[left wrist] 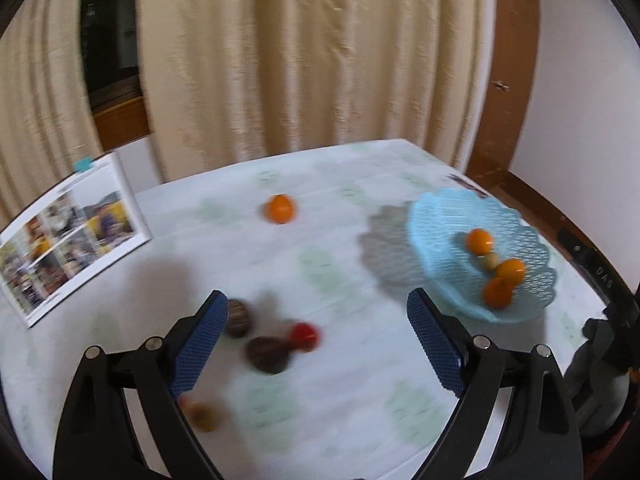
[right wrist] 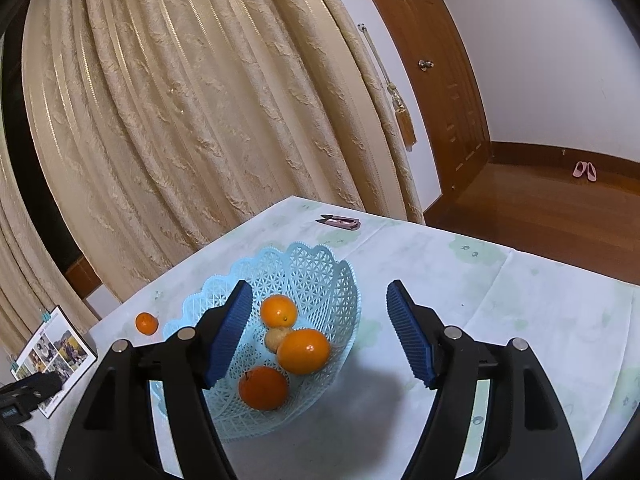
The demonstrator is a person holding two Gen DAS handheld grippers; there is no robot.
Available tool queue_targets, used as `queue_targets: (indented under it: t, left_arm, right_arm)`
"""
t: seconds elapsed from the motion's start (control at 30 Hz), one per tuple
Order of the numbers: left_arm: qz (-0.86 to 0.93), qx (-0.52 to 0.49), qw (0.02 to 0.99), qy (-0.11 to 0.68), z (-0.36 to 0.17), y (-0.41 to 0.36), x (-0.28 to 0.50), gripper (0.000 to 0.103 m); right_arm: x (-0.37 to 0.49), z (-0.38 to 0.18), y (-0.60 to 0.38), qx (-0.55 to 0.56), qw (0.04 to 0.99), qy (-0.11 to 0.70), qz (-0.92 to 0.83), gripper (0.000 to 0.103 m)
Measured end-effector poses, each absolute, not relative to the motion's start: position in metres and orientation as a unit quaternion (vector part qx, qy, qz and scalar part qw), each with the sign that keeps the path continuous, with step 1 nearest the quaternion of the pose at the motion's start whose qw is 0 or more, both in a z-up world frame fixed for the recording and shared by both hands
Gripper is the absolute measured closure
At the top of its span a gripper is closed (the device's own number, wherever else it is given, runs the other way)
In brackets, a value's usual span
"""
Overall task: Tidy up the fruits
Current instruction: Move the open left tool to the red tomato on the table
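A light blue lattice basket point(left wrist: 516, 216) point(right wrist: 320, 268) holds three oranges point(right wrist: 303, 351) and a small pale fruit point(right wrist: 276, 338). A loose orange point(left wrist: 281, 208) point(right wrist: 147, 323) lies on the table beyond it. In the blurred left wrist view, two dark brown fruits point(left wrist: 267, 354), a small red fruit point(left wrist: 304, 336) and a yellowish fruit point(left wrist: 202, 416) lie between and near my left gripper's fingers. My left gripper point(left wrist: 316, 312) is open and empty above them. My right gripper point(right wrist: 320, 304) is open and empty over the basket.
A photo booklet point(left wrist: 68, 232) point(right wrist: 56, 354) stands at the table's left. A pink thread snipper point(right wrist: 340, 222) lies at the far edge. Cream curtains hang behind the table point(left wrist: 360, 380). A wooden door and floor are at the right.
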State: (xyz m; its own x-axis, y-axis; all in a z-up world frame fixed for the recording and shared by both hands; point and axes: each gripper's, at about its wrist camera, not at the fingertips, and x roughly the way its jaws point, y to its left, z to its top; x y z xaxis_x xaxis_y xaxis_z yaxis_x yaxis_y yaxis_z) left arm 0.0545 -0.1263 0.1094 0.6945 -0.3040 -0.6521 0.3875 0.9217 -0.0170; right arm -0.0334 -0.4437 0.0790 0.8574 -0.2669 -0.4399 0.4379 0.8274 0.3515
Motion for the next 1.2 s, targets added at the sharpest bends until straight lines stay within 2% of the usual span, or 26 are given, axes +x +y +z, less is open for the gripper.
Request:
queue_targets:
  t: [0.3, 0.5, 0.83, 1.2]
  left_arm:
    - [-0.117, 0.036, 0.927, 0.354, 0.106, -0.048, 0.053, 0.013]
    - [-0.079, 0.011, 0.917, 0.391, 0.082, -0.012, 0.059, 0.013]
    - [-0.072, -0.026, 0.891, 0.447, 0.037, 0.005, 0.064, 0.039]
    - [-0.082, -0.04, 0.886, 0.454, 0.026, 0.002, 0.068, 0.05]
  right_arm:
    - [-0.028, 0.077, -0.435, 0.201, 0.94, 0.201, -0.186, 0.032]
    - [-0.024, 0.077, -0.428, 0.179, 0.944, 0.205, -0.186, 0.032]
    - [-0.022, 0.076, -0.416, 0.144, 0.95, 0.204, -0.186, 0.032]
    - [-0.02, 0.075, -0.412, 0.131, 0.952, 0.207, -0.186, 0.032]
